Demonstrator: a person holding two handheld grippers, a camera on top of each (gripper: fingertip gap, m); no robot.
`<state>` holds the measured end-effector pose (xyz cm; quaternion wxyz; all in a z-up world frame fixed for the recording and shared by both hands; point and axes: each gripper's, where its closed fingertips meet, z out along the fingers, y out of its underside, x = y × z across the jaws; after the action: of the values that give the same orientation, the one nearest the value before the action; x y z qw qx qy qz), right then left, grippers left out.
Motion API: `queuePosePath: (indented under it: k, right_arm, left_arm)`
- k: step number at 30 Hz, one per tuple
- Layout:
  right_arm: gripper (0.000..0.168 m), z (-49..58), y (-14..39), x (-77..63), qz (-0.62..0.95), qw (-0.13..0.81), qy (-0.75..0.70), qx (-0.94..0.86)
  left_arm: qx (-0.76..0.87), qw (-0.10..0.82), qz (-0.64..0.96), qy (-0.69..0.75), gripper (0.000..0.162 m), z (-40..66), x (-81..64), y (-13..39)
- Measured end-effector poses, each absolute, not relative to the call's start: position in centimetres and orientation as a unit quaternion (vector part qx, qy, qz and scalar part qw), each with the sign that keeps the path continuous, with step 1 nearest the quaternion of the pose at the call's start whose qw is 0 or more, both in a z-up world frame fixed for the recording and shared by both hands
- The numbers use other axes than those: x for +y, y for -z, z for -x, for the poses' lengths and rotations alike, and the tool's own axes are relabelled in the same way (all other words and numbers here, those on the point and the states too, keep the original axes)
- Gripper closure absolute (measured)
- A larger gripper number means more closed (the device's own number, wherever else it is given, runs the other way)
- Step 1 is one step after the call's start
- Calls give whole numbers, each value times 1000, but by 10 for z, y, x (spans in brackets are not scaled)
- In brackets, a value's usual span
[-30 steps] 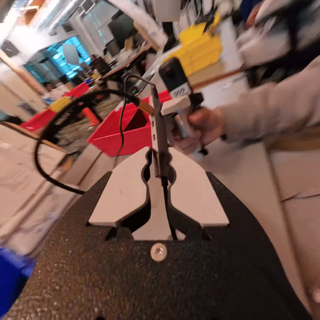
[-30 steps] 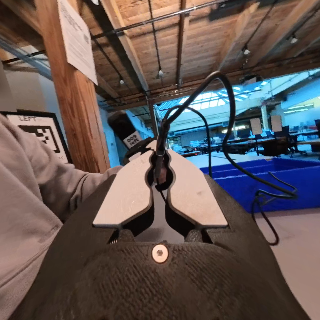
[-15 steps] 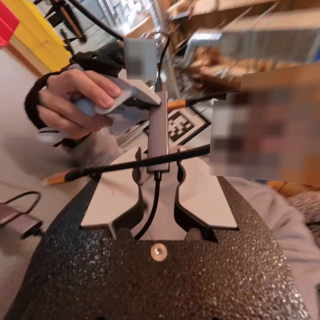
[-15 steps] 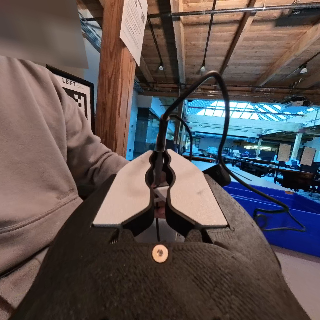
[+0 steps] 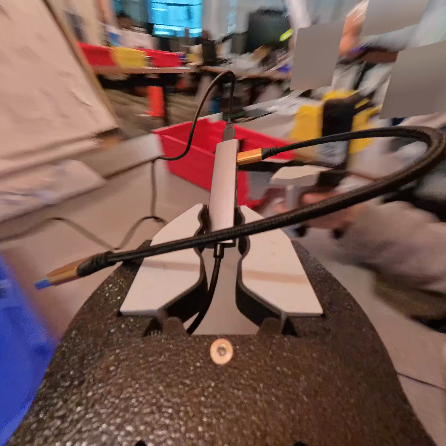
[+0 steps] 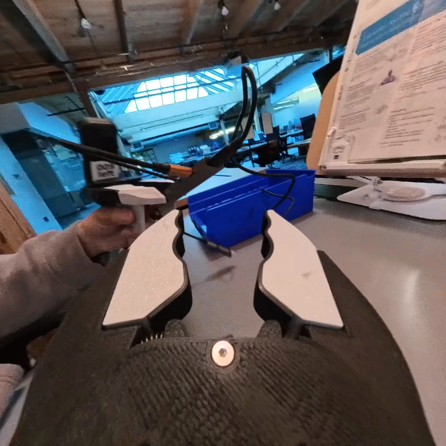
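My left gripper (image 5: 221,208) is shut on a slim grey USB hub (image 5: 223,183) and holds it upright above the table. A braided black cable (image 5: 362,193) with an orange plug (image 5: 249,156) sits in the hub's side, loops right and crosses my fingers; its free plug (image 5: 58,275) hangs at the left. A thin black cable (image 5: 200,108) is plugged into the hub's top end. My right gripper (image 6: 223,214) is open and empty, apart from the hub (image 6: 193,178), which the left gripper (image 6: 135,195) holds at the upper left of the right wrist view.
A red bin (image 5: 193,154) stands behind the hub. A blue bin (image 6: 241,207) stands on the grey table (image 6: 362,253), with the thin cable (image 6: 248,96) trailing into it. A loose plug (image 6: 217,248) lies before it. A document stand (image 6: 395,84) rises at the right.
My right gripper has let go of the thin cable's plug, opened and drawn back from the hub. My left gripper has swung round with the hub still in it.
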<state>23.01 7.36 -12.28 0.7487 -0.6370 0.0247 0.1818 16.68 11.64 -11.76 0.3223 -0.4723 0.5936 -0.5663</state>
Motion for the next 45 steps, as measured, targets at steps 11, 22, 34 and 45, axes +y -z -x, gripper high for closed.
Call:
queuePosePath:
  k: [11,22,34,45]
  right_arm:
    - [139,-210,96,76,590,807,12,6]
    - [156,-215,104,74,592,806,-4,7]
    - [157,-212,88,64,534,844,-6,47]
    - [156,-216,101,71,573,819,-10,19]
  left_arm:
    - [626,584,442,266,140,-169,112,104]
    - [607,583,444,306,140,-175,87,113]
    - [542,559,479,405,108,-185,74,135]
    - [491,488,517,504,140,-188,74,151]
